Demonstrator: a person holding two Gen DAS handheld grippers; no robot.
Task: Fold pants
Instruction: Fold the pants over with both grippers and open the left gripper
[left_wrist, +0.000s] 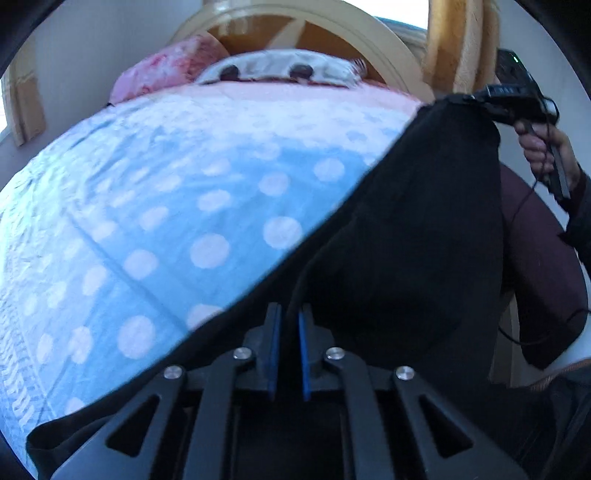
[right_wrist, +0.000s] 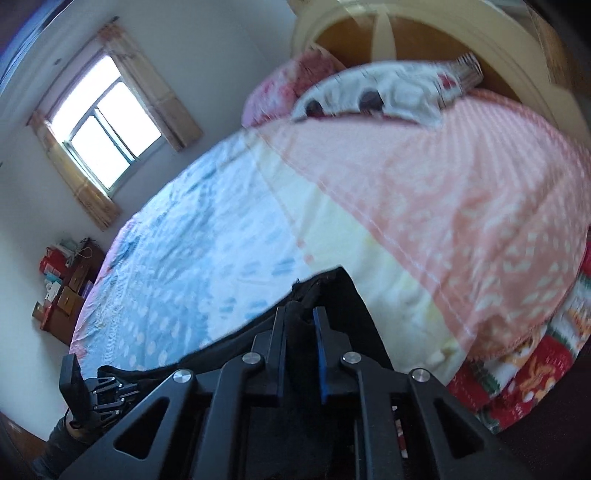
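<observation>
Black pants (left_wrist: 399, 236) hang stretched in the air above the bed, held at two points. My left gripper (left_wrist: 290, 317) is shut on one edge of the pants, the cloth pinched between its blue pads. My right gripper (right_wrist: 299, 317) is shut on another bunched edge of the pants (right_wrist: 332, 291). In the left wrist view the right gripper (left_wrist: 480, 99) shows at the upper right, holding the far corner of the pants. In the right wrist view the left gripper (right_wrist: 107, 391) shows at the lower left.
A bed with a blue dotted cover (left_wrist: 166, 206) and a pink blanket (right_wrist: 443, 192) lies below. Pillows (left_wrist: 280, 70) and a wooden headboard (left_wrist: 332, 22) are at the far end. A window (right_wrist: 103, 122) and a cluttered cabinet (right_wrist: 70, 284) stand at the left.
</observation>
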